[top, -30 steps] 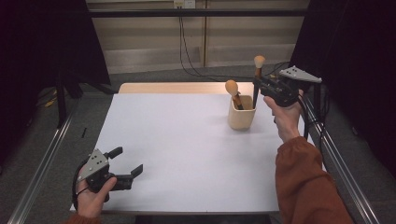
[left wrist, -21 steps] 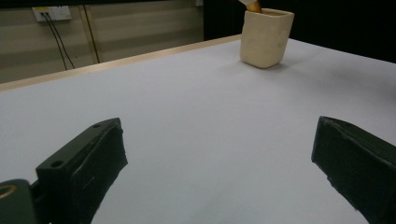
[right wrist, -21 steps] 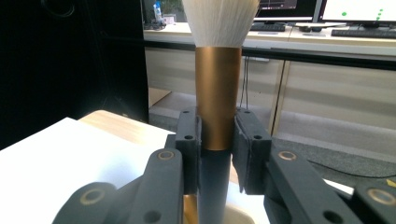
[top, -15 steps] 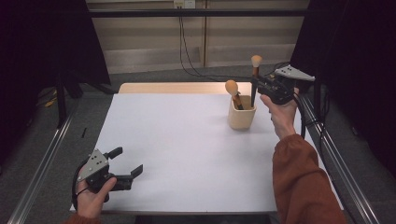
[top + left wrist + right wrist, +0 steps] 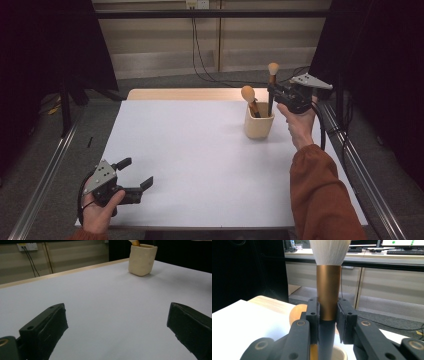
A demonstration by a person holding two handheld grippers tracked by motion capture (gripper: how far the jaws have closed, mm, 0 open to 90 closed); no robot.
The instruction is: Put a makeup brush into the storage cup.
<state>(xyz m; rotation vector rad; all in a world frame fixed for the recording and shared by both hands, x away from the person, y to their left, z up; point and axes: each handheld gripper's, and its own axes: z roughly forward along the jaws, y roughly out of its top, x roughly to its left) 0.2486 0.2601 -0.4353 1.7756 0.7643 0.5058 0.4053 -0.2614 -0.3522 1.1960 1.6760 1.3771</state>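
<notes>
We see the white table [image 5: 200, 165] mostly bare. Upper right, the cream cup [image 5: 258, 125] holds one brush [image 5: 249, 98]; our right gripper [image 5: 272, 94] clamps the second brush [image 5: 272, 75] upright above it, insertion pending. Lower left, the left gripper [image 5: 134, 174] gapes, idle.

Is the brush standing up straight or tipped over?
Upright. The brush stands bristles-up, clamped in the right gripper, over the cup.

You see the white table [image 5: 200, 150] evenly lit from overhead, while the surroundings fall into deep black. The cup [image 5: 142, 260] casts only a soft, faint shadow. In the right gripper view, the near brush [image 5: 328, 287] is slightly soft, the background sharper.
</notes>
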